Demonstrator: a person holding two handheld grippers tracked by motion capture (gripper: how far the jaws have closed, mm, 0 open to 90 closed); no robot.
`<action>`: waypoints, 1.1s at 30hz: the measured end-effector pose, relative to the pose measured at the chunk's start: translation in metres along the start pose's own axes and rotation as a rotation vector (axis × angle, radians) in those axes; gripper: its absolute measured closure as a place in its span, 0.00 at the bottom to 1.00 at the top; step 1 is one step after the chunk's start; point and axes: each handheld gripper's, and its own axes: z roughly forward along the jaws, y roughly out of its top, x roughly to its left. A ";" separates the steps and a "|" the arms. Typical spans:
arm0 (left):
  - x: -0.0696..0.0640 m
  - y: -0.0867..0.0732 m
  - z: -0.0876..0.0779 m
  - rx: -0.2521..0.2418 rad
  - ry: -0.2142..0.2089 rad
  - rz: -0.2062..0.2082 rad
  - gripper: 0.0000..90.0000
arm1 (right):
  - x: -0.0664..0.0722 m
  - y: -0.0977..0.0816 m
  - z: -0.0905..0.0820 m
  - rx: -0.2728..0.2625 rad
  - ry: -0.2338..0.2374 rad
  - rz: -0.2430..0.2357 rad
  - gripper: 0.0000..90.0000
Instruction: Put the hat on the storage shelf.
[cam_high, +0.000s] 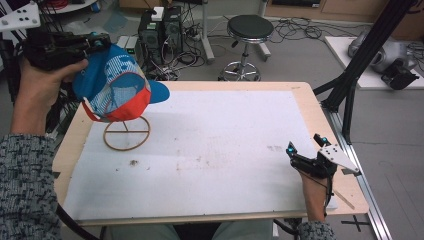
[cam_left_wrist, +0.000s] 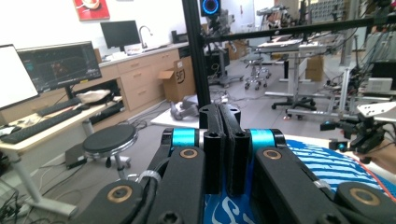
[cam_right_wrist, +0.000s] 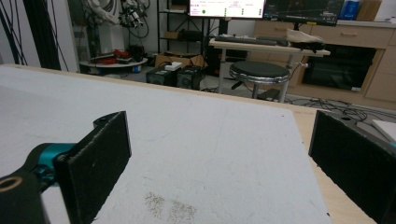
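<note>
A blue cap with a white pattern, an orange-red back and a blue peak hangs tilted over a wooden stand with a ring base, at the table's far left. My left gripper sits at the cap's top, its jaws pressed together on the crown. In the left gripper view the shut jaws rise above the blue patterned fabric. My right gripper rests near the table's right edge, open with nothing in it. The right gripper view shows its jaws wide apart over the white mat.
A white mat covers the wooden table. A black frame post rises beside the right edge. Beyond the far edge stand a black stool and computer towers among cables.
</note>
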 end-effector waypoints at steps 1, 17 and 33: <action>0.000 0.002 0.001 -0.008 -0.001 0.001 0.98 | 0.000 0.000 0.000 0.000 0.000 0.000 0.05; 0.016 -0.001 -0.005 0.001 0.071 -0.015 0.97 | -0.001 0.000 -0.001 -0.001 0.004 0.006 0.05; 0.036 -0.053 -0.034 0.085 0.160 -0.085 0.97 | 0.000 0.000 0.001 0.003 0.005 -0.006 0.05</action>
